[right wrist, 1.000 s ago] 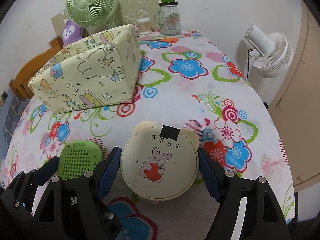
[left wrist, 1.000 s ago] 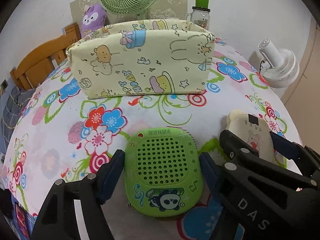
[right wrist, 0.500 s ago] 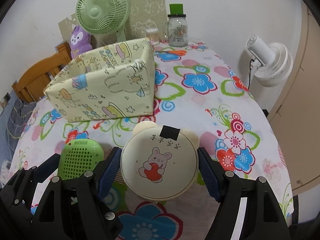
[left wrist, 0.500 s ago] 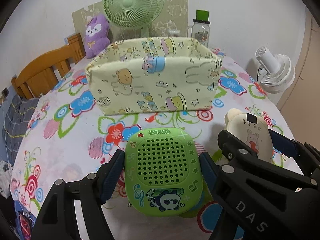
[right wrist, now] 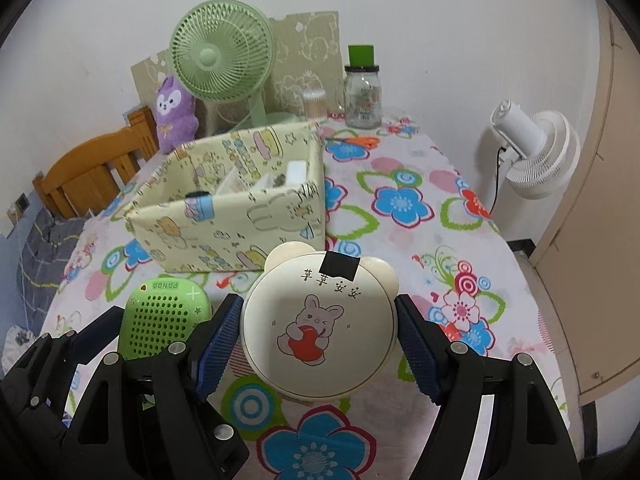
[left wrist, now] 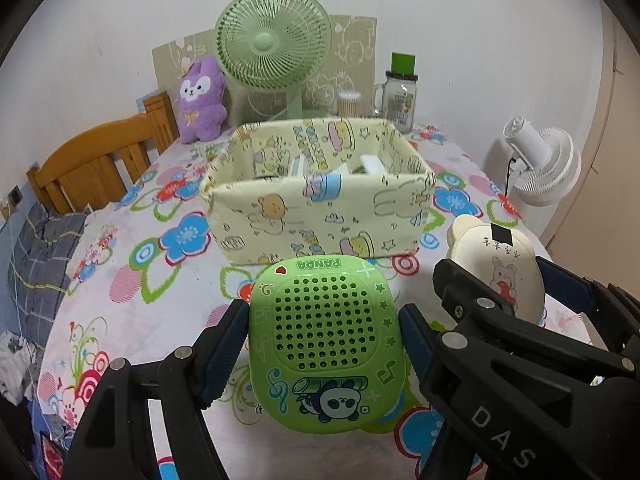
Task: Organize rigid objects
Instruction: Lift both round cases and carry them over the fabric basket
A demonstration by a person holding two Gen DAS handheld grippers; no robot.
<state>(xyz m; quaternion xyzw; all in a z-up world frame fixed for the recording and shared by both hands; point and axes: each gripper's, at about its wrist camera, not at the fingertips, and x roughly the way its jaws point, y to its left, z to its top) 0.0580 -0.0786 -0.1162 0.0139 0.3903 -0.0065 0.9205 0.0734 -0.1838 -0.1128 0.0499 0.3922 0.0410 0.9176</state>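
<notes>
My left gripper (left wrist: 324, 344) is shut on a green square panda case (left wrist: 326, 340) and holds it above the table, in front of the pale yellow cartoon-print fabric box (left wrist: 320, 216). My right gripper (right wrist: 318, 332) is shut on a cream round bear-eared case with a rabbit picture (right wrist: 320, 320), also raised, just right of the left one. The green case shows in the right wrist view (right wrist: 164, 320) and the cream case in the left wrist view (left wrist: 500, 264). The box (right wrist: 240, 224) is open on top and holds some white items.
A floral tablecloth (left wrist: 132, 280) covers the table. At the back stand a green desk fan (left wrist: 272, 48), a purple plush (left wrist: 200, 104) and a glass jar with a green lid (right wrist: 362, 88). A wooden chair (left wrist: 92, 164) is at left, a white fan (right wrist: 536, 152) at right.
Both grippers have lifted with their cases, off the table. The box's open top and its contents have come into view.
</notes>
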